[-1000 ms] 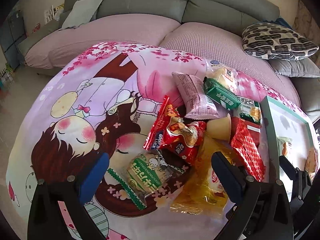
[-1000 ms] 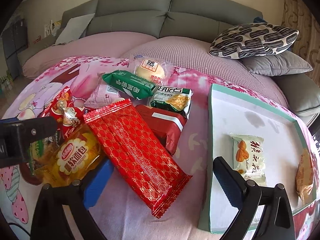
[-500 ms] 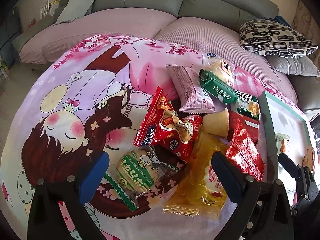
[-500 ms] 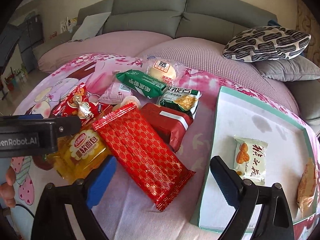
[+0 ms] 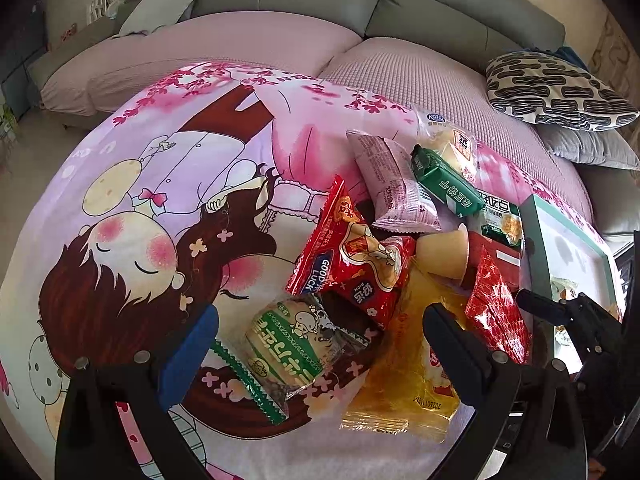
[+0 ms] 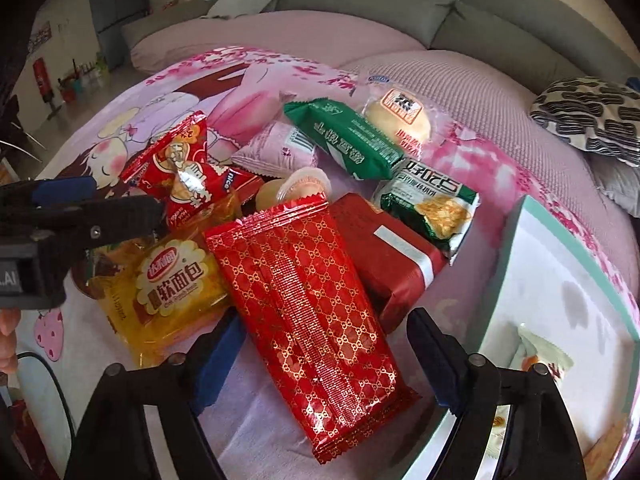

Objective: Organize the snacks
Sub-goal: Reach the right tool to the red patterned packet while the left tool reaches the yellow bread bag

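- A long red foil packet (image 6: 312,316), glossy and crossed with a gold lattice, lies on the pink cartoon-printed cloth (image 5: 168,184), its lower half between the closing jaws of the right gripper (image 6: 324,360); the pads are not yet on it.
- Beside it sit a crinkled yellow bread bag (image 6: 172,280), a dark red wrapped block (image 6: 388,248) and a flat green pack (image 6: 344,140).
- The left gripper (image 5: 320,344) hovers with jaws spread wide over a round green-and-white biscuit pack (image 5: 292,344), touching nothing.
- A white tray with a teal rim (image 6: 560,264) stands to the right.
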`<state>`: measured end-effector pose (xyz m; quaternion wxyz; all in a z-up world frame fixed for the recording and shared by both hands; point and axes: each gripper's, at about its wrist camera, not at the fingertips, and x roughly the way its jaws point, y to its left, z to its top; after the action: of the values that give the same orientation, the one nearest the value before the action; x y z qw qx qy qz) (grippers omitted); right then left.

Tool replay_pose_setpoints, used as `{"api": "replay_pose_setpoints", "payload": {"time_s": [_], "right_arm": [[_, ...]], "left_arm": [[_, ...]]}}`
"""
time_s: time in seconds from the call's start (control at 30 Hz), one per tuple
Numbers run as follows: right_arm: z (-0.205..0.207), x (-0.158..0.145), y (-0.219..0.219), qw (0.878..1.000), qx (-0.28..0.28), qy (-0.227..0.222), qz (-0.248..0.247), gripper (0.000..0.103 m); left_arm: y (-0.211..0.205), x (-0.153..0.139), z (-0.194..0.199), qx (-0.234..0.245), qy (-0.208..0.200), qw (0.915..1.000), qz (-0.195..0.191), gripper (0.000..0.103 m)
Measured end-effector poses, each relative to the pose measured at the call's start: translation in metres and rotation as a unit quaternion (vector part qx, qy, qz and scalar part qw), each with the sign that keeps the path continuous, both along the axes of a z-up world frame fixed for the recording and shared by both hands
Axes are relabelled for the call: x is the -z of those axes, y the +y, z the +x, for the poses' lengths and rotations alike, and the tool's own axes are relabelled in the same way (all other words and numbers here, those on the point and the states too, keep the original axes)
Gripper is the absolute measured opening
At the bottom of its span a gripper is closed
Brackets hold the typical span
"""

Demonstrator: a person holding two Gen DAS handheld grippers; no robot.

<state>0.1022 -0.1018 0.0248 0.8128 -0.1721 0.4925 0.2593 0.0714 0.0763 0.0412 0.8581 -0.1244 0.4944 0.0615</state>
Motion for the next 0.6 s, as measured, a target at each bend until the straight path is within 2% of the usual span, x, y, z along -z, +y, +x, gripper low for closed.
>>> {"api": "replay_pose_setpoints", "payload": {"time_s": [0.03, 0.1, 0.2, 0.4, 0.6], "right_arm": [[0.002, 0.003, -0.001, 1.000, 0.000, 0.010, 0.003, 0.084], [0.002, 0.003, -0.004, 1.000, 0.003, 0.011, 0.006, 0.077], [0.000, -0.001, -0.011, 0.999, 0.026, 0.025, 0.039, 0.069], [-0.011, -0.003, -0.018, 0.994, 0.081, 0.027, 0.064, 0.062], [-0.032, -0.006, -0.018, 0.986, 0.160, 0.002, 0.037, 0.059]], "left_arm": [[0.000, 0.000, 0.000, 0.001, 0.000, 1.0000, -0.001, 0.102], [0.000, 0.001, 0.001, 0.003, 0.001, 1.0000, -0.004, 0.102], [-0.002, 0.002, 0.001, 0.009, 0.001, 0.9999, -0.011, 0.102], [-0.009, 0.000, 0.002, 0.023, -0.002, 0.9997, -0.010, 0.102], [-0.015, 0.001, 0.002, 0.031, -0.001, 0.9995, -0.008, 0.102]]}}
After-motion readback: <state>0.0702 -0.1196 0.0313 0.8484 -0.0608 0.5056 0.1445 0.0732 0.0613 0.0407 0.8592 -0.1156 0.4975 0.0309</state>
